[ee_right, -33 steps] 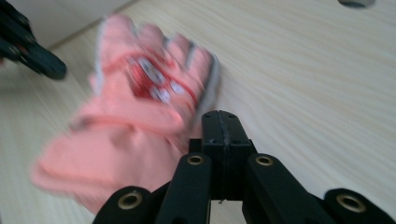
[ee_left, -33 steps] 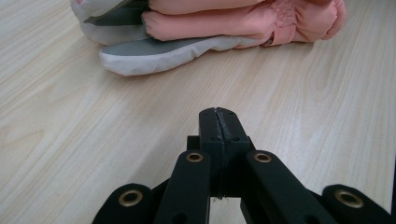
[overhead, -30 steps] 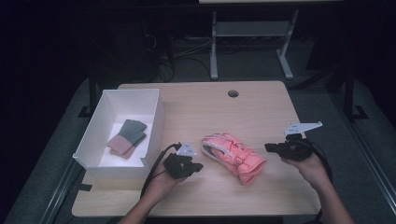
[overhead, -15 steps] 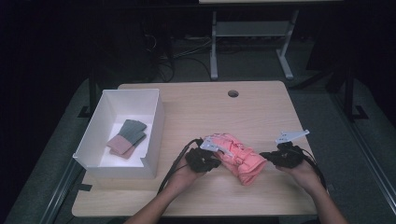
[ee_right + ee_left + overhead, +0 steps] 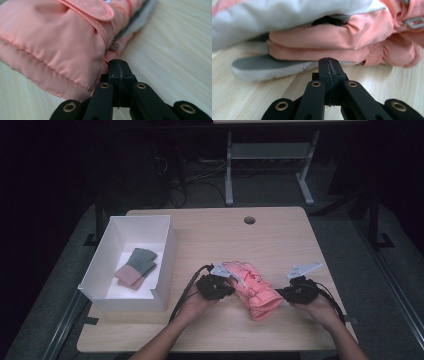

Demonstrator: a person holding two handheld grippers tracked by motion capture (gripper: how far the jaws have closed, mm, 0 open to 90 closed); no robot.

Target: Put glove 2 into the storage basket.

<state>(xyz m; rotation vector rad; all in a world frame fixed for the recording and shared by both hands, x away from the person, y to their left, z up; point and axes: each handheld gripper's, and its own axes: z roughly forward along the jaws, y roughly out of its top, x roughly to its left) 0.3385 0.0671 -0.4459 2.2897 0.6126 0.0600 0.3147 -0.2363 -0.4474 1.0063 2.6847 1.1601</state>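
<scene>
The pink ski gloves (image 5: 251, 289) lie stacked on the desk (image 5: 280, 240) between both claws, long axis slanting toward the person's right; the left claw (image 5: 226, 287) touches their side, the right claw (image 5: 283, 293) their cuff end; both clenched, empty.

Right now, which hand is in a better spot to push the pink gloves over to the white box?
Probably the right. The right gripper sits shut on the far side of the pink gloves from the white box, so it could push them boxward. The left gripper stands in between.

High view looks down from afar; both gripper views, perhaps touching, share the glove (image 5: 250, 287).
</scene>
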